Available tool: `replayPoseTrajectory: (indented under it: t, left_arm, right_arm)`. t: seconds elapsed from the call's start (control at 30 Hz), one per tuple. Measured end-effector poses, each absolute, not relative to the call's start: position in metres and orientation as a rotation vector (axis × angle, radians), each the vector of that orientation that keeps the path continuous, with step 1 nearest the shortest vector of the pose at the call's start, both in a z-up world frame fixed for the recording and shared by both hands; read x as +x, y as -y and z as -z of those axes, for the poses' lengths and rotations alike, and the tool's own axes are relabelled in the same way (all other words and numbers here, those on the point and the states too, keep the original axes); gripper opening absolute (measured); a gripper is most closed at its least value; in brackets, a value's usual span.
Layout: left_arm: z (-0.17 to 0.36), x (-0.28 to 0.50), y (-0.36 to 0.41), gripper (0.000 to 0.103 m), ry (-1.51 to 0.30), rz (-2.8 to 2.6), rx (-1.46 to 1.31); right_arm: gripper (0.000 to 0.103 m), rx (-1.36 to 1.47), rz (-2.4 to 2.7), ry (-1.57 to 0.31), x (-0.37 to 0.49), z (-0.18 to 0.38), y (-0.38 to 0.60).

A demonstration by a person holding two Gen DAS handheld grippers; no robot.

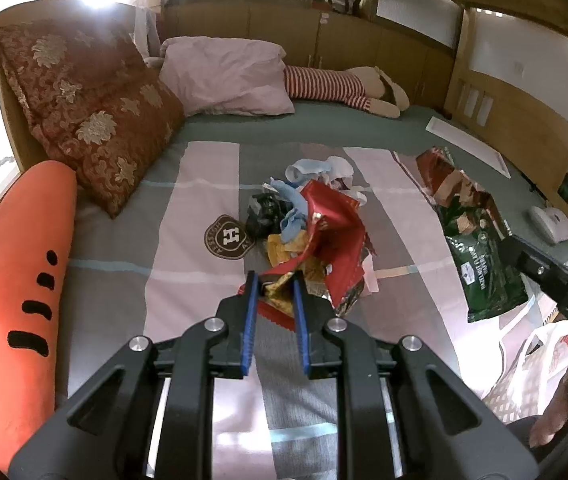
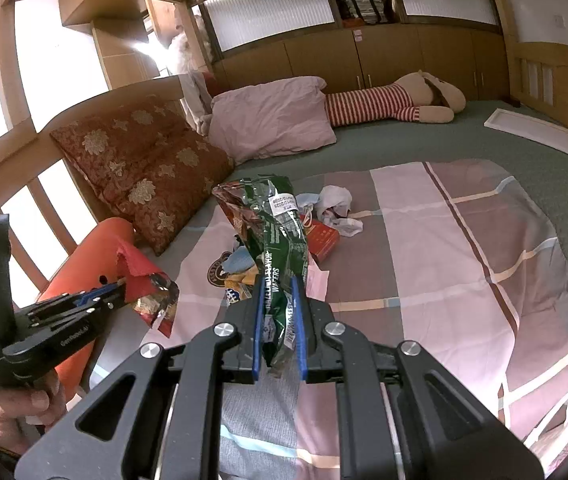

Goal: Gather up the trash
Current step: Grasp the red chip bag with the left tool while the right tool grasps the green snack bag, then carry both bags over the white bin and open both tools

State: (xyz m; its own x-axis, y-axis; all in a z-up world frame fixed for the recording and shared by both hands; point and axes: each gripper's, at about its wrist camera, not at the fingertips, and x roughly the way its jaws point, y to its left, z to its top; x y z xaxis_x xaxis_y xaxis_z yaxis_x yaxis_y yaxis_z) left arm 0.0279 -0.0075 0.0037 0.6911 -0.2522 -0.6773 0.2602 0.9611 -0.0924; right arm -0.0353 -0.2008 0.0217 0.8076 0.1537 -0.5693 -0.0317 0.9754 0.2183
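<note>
Grippers both clenching: left gripper [image 1: 275, 280] pinching red wrapper [image 1: 334, 236] above the trash pile [image 1: 284, 204]; right gripper [image 2: 279, 292] gripping green wafer bag [image 2: 284, 240] upright; white plastic bag [image 1: 540, 364] lying nearest the right hand.

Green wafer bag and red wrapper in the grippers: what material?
Green wafer bag: looks like metallised plastic film, glossy; sharp creases, silvery inside at the torn top. Red wrapper: similar foil-lined film, shiny red outside, gold-silver inside, holds crumpled folds. Could be laminate; can't confirm.
</note>
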Motion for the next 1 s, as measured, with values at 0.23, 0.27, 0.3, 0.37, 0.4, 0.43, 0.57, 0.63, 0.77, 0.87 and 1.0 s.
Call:
replayPoseTrajectory:
  t: [0.23,0.27,0.3,0.37,0.4,0.43,0.57,0.63,0.77,0.87,1.0]
  left_arm:
    - [-0.005,0.017,0.037,0.018,-0.756,0.417,0.040]
    - [-0.006,0.013,0.046,0.018,-0.764,0.449,0.048]
    - [-0.010,0.004,0.061,0.018,-0.770,0.503,0.057]
    - [-0.018,-0.021,0.095,0.018,-0.766,0.619,0.087]
    - [-0.022,-0.036,0.115,0.018,-0.771,0.687,0.107]
    - [-0.025,-0.050,0.133,0.018,-0.781,0.749,0.115]
    - [-0.030,-0.119,0.225,0.018,-0.838,1.049,0.158]
    - [-0.023,-0.151,0.271,0.018,-0.886,1.165,0.194]
    - [-0.003,-0.175,0.319,0.074,-0.965,1.211,0.247]
    - [-0.009,-0.166,0.309,0.095,-0.910,1.130,0.217]
    - [-0.037,-0.130,0.261,0.098,-0.828,1.018,0.167]
  right_arm:
    - [0.014,0.296,-0.094,-0.550,-0.098,-0.047,0.241]
    - [0.014,0.312,-0.083,-0.542,-0.118,-0.051,0.255]
    - [0.014,0.320,-0.065,-0.537,-0.135,-0.056,0.267]
    - [0.014,0.320,0.003,-0.526,-0.178,-0.066,0.298]
    - [0.014,0.319,0.045,-0.526,-0.201,-0.071,0.316]
    - [0.014,0.324,0.071,-0.529,-0.216,-0.074,0.328]
    - [0.014,0.371,0.126,-0.605,-0.278,-0.080,0.382]
    - [0.014,0.329,0.180,-0.640,-0.299,-0.086,0.393]
    - [0.038,0.262,0.255,-0.741,-0.321,-0.092,0.402]
    - [0.089,0.245,0.306,-0.644,-0.333,-0.106,0.400]
    - [0.089,0.295,0.241,-0.520,-0.318,-0.119,0.392]
